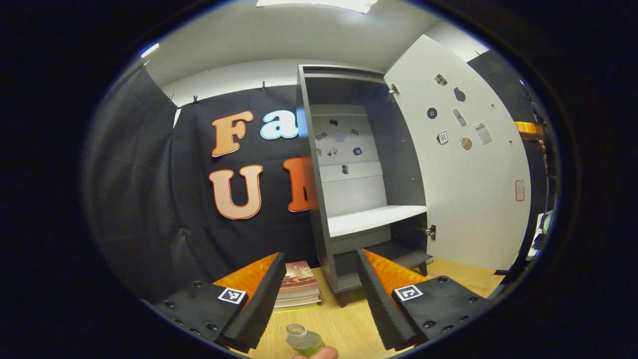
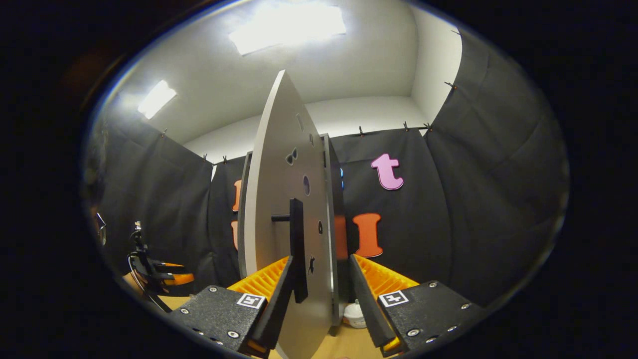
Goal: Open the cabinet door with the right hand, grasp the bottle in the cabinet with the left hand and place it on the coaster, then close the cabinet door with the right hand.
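The grey cabinet [image 1: 319, 164] stands with its white door [image 1: 463, 164] swung out to the right, and its white shelf [image 1: 374, 219] is bare. My left gripper [image 1: 320, 257] is open in front of the cabinet, above the wooden table. A clear bottle [image 1: 303, 340] with a green label sits low between the bases of its fingers, and neither finger touches it. A fingertip [image 1: 323, 353] shows beside the bottle. In the right gripper view the door [image 2: 279, 199] is seen edge-on. My right gripper [image 2: 320, 260] is open astride it, with the black handle [image 2: 297, 249] by its left finger.
A stack of books [image 1: 299, 288] lies on the wooden table [image 1: 344, 329] left of the cabinet's foot. A small white object [image 2: 355, 315] sits on the table behind the door. The other gripper [image 2: 162, 276] shows far left in the right gripper view.
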Tool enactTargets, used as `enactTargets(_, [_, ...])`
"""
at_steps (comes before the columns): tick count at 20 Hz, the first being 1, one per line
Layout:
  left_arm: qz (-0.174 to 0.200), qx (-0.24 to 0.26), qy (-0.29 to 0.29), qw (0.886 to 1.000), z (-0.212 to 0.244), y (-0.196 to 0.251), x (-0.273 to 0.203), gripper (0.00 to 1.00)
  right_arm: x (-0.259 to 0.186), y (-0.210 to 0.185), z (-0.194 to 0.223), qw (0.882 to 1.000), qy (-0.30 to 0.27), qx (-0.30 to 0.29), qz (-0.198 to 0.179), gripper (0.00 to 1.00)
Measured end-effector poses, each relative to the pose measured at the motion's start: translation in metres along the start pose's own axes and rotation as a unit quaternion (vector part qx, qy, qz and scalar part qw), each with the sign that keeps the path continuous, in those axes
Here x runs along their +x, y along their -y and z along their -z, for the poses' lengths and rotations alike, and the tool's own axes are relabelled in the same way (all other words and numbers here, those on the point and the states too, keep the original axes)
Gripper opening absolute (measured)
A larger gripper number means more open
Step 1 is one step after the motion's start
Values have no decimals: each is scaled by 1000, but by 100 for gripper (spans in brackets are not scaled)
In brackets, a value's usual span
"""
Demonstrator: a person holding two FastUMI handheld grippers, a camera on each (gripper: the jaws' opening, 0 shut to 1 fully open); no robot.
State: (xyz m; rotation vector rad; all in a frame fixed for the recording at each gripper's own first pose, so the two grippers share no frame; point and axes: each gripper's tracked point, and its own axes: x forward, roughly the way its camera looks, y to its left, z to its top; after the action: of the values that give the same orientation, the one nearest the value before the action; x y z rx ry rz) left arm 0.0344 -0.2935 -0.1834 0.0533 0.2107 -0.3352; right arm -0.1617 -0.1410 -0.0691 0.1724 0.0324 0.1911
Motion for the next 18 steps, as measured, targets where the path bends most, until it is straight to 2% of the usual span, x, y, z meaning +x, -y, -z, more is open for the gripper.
enactTargets(2, [0,-1,-3,1000,4,-1,2,92,2,7,-2,1000,-1,-4,11,72])
enactTargets(4, [-6,-5,-7,1000,7,-7,5,92,6,4,4,1000,-11,4,6,69])
enactTargets(11, [-12,-40,-18,999,0,-27,23,92,18,0,8,999,-33,-4,-6,68])
enactTargets(13, [-12,-45,-5,999,-11,-33,28,94,20,-10,9,999,-31,2,-29,68])
enactTargets(15, [-14,-52,2,999,-16,-37,29,91,22,-28,14,998,-31,21,-56,68])
enactTargets(16, [-14,-54,5,998,-17,-38,31,94,21,-34,17,997,-34,33,-68,63])
enactTargets(17, [-14,-55,6,998,-18,-39,31,94,23,-42,20,995,-40,40,-79,68])
enactTargets(18, [-16,-55,6,998,-19,-42,31,92,25,-49,22,994,-43,46,-90,67])
